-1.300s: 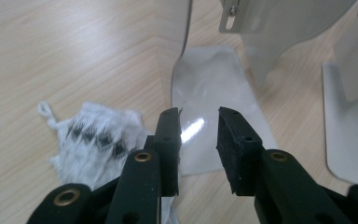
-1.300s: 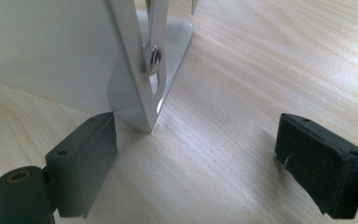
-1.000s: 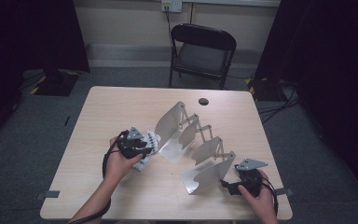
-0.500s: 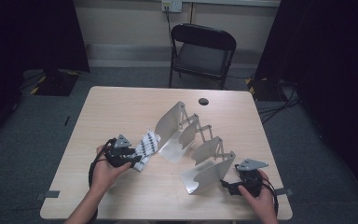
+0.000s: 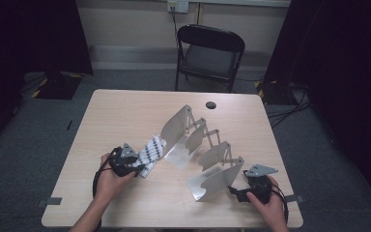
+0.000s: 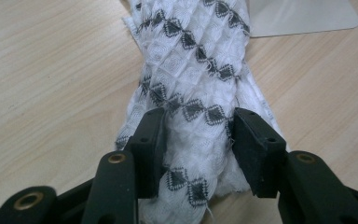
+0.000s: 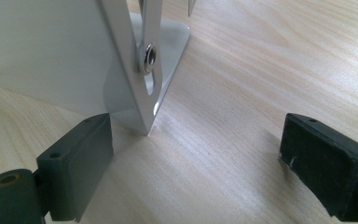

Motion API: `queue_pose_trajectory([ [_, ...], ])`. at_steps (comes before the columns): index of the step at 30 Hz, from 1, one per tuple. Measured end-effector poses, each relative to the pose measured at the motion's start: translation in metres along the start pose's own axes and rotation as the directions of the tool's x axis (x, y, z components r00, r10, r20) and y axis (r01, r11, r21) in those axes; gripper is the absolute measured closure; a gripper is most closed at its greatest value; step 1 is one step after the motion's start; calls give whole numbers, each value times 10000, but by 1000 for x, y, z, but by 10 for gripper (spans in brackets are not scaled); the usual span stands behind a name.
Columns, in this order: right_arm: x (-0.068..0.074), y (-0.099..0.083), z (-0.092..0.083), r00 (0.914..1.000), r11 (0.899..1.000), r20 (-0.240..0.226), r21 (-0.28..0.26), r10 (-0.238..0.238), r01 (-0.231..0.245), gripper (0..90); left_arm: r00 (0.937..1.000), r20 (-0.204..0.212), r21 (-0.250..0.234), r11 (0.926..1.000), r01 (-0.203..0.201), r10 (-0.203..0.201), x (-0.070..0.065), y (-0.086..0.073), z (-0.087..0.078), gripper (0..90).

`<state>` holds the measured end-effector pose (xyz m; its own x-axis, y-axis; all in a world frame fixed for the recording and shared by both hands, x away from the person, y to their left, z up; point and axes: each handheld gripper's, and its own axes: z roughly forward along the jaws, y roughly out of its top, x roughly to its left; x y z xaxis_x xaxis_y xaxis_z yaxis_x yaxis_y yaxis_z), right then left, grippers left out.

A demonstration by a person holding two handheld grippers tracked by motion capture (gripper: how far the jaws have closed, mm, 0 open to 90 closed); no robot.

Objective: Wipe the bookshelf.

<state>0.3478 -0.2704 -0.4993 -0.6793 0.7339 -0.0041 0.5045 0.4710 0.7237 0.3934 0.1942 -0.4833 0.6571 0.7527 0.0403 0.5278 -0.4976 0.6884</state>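
Observation:
A white cloth with black diamond rows (image 5: 150, 151) (image 6: 191, 70) lies bunched on the wooden table (image 5: 125, 111), just left of a folding metal rack (image 5: 193, 140). My left gripper (image 5: 138, 166) (image 6: 198, 135) grips the cloth's near end; its jaws have just been opening a little, and the pads still pinch the fabric between them. My right gripper (image 5: 235, 191) (image 7: 200, 149) rests on the table at the rack's near right end. It stands open, with the foot of the rack's end plate (image 7: 135, 70) beside its left pad (image 7: 81, 158).
The rack's plates run diagonally from the table's middle to its front right. A small black round disc (image 5: 211, 105) sits near the far edge. A black folding chair (image 5: 210, 53) stands behind the table. Bare tabletop lies at the left and far left.
My left gripper has moved left and toward the front edge, drawing the cloth away from the rack and down onto the table. The right gripper has kept still.

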Motion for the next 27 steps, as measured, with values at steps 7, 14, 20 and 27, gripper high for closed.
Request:
queue_pose_trajectory([
  [7, 0, 0, 0, 10000, 10000, 11, -11, 2, -2, 89, 9993, -352, 90, 9999, -126, 129, 2, 3, 3, 639],
  [14, 0, 0, 0, 10000, 10000, 0, -16, -16, 16, 88, 9970, -384, 134, 9977, 671, -665, 7, 7, 3, 754],
  [20, 0, 0, 0, 10000, 10000, 1, -5, -9, 9, 87, 9912, -230, -210, 9913, 1302, -1307, 12, 13, 3, 768],
  [27, 0, 0, 0, 10000, 10000, -15, 4, -10, 10, 86, 9930, 131, -535, 9916, 1177, -1171, 3, 34, 3, 771],
])
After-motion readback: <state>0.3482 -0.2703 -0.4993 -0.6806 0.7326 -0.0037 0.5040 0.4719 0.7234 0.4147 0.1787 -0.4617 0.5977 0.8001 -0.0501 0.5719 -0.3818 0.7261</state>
